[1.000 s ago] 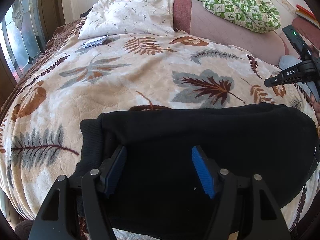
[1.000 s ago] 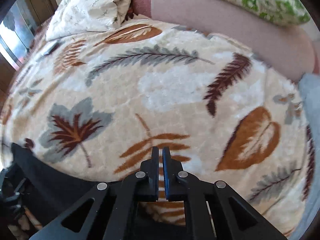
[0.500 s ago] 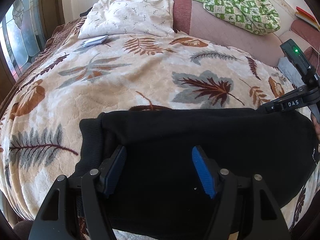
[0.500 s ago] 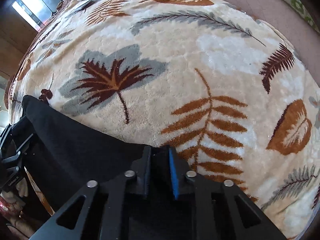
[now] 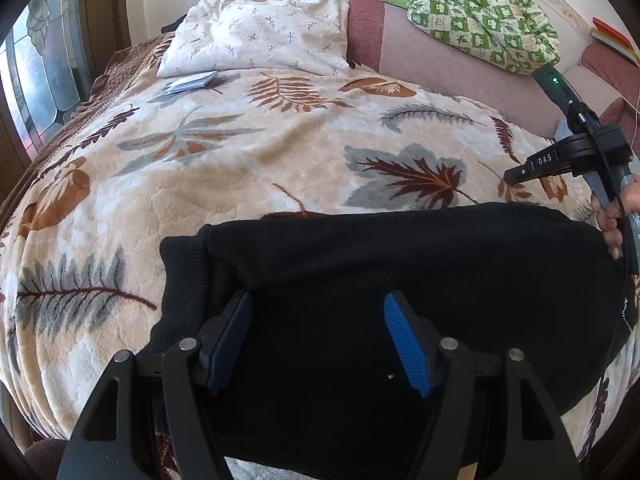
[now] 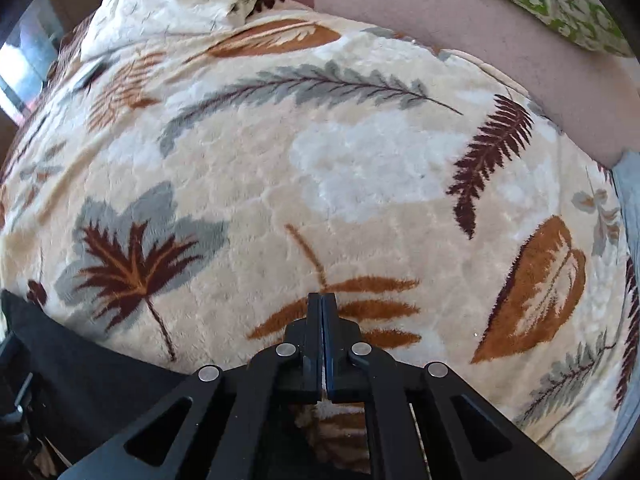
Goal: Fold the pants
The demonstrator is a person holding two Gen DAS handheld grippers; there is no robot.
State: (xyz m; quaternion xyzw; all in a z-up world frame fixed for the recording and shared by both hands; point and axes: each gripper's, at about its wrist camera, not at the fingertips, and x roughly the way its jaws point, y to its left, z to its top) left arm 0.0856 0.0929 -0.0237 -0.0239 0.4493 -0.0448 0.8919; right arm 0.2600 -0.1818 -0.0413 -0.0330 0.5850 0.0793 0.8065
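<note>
Black pants [image 5: 400, 280] lie folded across the near edge of a leaf-patterned blanket [image 5: 240, 160], ribbed waistband at the left. My left gripper [image 5: 318, 304] is open just above the pants, blue pads spread wide, nothing between them. My right gripper [image 6: 322, 300] is shut and empty above the bare blanket [image 6: 320, 160], beyond the pants' right end; the pants [image 6: 80, 376] show at the lower left of its view. The right gripper's body [image 5: 568, 156] shows at the right edge of the left wrist view.
A white pillow [image 5: 260, 36] and a small folded paper [image 5: 190, 82] lie at the far end. A green patterned quilt [image 5: 480, 12] sits on the pink headboard [image 5: 440, 64]. A stained-glass window [image 5: 36, 80] is at the left.
My right gripper dipped over the pants' edge with its jaws slightly parted, then lifted back over the bare blanket and shut. The left gripper and the pants stayed still.
</note>
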